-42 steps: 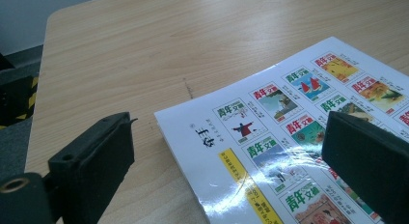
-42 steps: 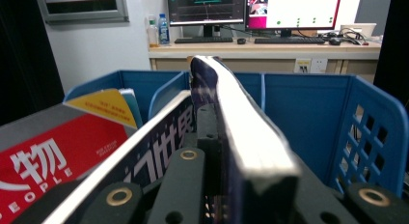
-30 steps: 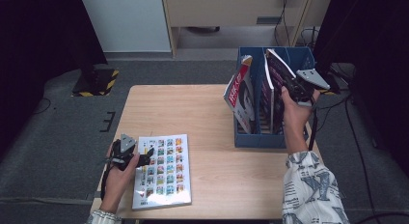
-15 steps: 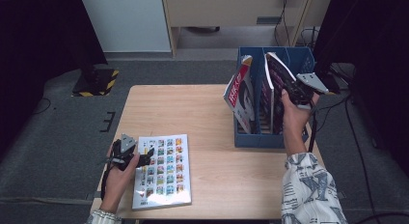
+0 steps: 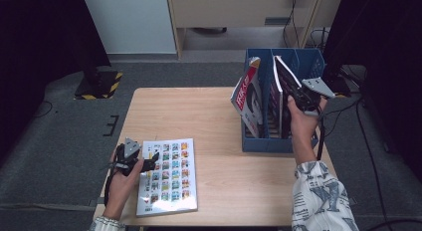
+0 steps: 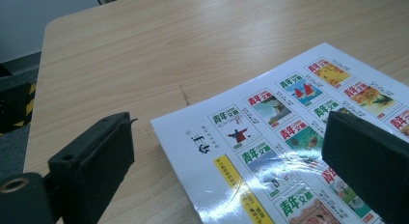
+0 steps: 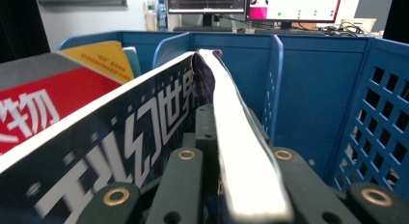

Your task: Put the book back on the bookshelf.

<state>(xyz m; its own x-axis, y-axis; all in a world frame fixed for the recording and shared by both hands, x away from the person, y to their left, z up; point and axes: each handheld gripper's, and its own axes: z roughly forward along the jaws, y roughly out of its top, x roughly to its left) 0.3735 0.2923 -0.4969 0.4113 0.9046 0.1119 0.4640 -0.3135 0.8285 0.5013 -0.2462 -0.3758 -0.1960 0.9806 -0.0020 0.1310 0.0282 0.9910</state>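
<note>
Blue file rack (image 5: 278, 141), bench's right edge: right claw (image 5: 297, 97) clamps dark magazine (image 5: 284, 79) half-inserted — left claw (image 5: 149, 159) wide over unfiled magazine (image 5: 171, 176), near-left corner.

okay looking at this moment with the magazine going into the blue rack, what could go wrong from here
1. The right gripper is shut on the dark magazine, which stands tilted above a slot of the blue rack. Lowered askew, its corner might catch on a divider and crumple.
2. The red-and-white magazine leans outward over the rack's left side; a nudge could tip it onto the table.
3. The left gripper sits open over the flat magazine; its glossy cover may slide when pressed.
</note>
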